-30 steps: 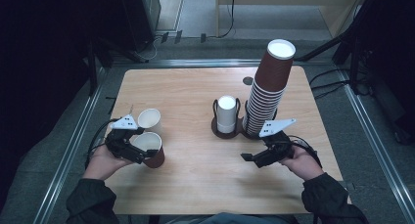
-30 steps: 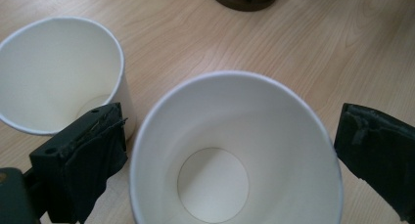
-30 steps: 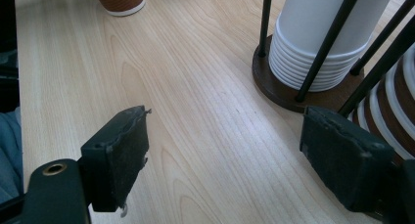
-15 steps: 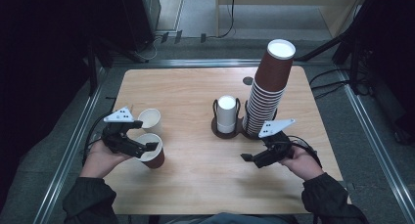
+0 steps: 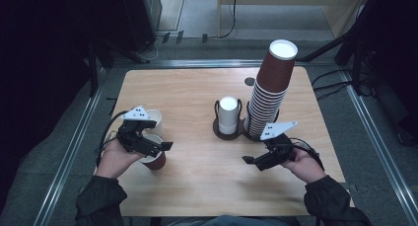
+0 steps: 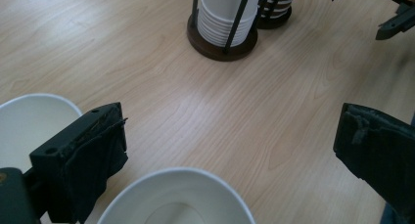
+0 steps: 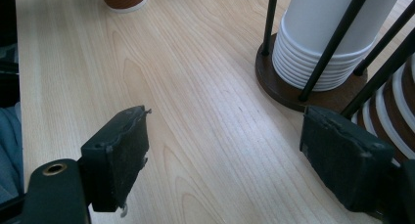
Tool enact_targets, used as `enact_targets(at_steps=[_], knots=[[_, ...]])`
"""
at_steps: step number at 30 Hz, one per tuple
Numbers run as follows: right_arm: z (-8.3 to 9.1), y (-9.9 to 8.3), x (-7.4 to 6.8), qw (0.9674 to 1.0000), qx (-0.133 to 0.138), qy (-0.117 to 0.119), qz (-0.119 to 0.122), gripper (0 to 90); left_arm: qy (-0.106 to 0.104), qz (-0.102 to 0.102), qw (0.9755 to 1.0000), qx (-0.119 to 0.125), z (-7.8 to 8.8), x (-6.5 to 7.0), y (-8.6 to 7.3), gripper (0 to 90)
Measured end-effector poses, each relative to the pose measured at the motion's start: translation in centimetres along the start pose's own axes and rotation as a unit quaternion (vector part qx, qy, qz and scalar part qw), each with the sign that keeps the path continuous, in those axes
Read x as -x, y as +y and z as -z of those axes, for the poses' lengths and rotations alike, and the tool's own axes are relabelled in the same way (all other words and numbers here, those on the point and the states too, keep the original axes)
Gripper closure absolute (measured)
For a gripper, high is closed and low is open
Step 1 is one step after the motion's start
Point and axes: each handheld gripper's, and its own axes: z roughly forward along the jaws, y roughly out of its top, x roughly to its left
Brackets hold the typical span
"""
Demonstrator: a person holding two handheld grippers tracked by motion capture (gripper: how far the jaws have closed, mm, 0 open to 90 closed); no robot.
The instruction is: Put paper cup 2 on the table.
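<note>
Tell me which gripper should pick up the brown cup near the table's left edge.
Left. The left gripper hangs open right over the brown cup, whose white rim lies between its jaws in its own view. The right gripper is open across the table, beside the cup stacks.

Two loose cups stand at the table's left: a brown cup (image 5: 156, 159) with a white inside and a white cup (image 5: 154, 118) just behind it. Two stacks of cups stand near the table's middle: a short white stack (image 5: 227, 115) in a wire holder (image 5: 217, 129) and a tall brown stack (image 5: 270, 90) beside it, with too many cups in each to count. There is one wire holder in plain sight; whether the tall stack sits in a second cannot be told from the high view. Two grippers are on hand, a left gripper (image 5: 158, 146) and a right gripper (image 5: 252, 162), each with two black jaws. One table (image 5: 197, 186) bears it all, with one dark round hole (image 5: 250, 81) near its far edge.
</note>
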Motion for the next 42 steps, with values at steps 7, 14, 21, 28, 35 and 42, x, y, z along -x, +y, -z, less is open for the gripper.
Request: enact_targets(at_steps=[7, 14, 21, 28, 35, 42], knots=[[-0.1, -0.1, -0.3, 1.0, -0.002, 0.001, 0.001, 18.6, 0.009, -0.012, 0.9999, 0.004, -2.0, 1.4, 0.9, 0.0], [0.0, -0.3, -0.4, 1.0, -0.002, -0.001, -0.002, 18.6, 0.012, -0.016, 0.9998, -0.009, -3.7, 2.7, 1.8, 0.0], [0.0, -0.5, -0.6, 1.0, -0.004, -0.003, -0.003, 18.6, 0.004, -0.049, 0.9986, -0.02, -5.6, 4.5, 2.4, 0.0], [0.0, -0.6, -0.9, 1.0, -0.006, -0.003, -0.001, 18.6, 0.008, -0.073, 0.9972, -0.015, -7.4, 5.5, 2.6, 0.0], [-0.2, -0.7, -1.1, 1.0, -0.008, -0.002, -0.002, 18.6, 0.01, -0.08, 0.9966, -0.017, -9.2, 6.5, 2.7, 0.0], [-0.2, -0.9, -1.3, 0.9999, -0.012, -0.005, -0.002, 18.5, -0.003, -0.087, 0.9959, -0.022, -10.8, 7.6, 2.7, 0.0]])
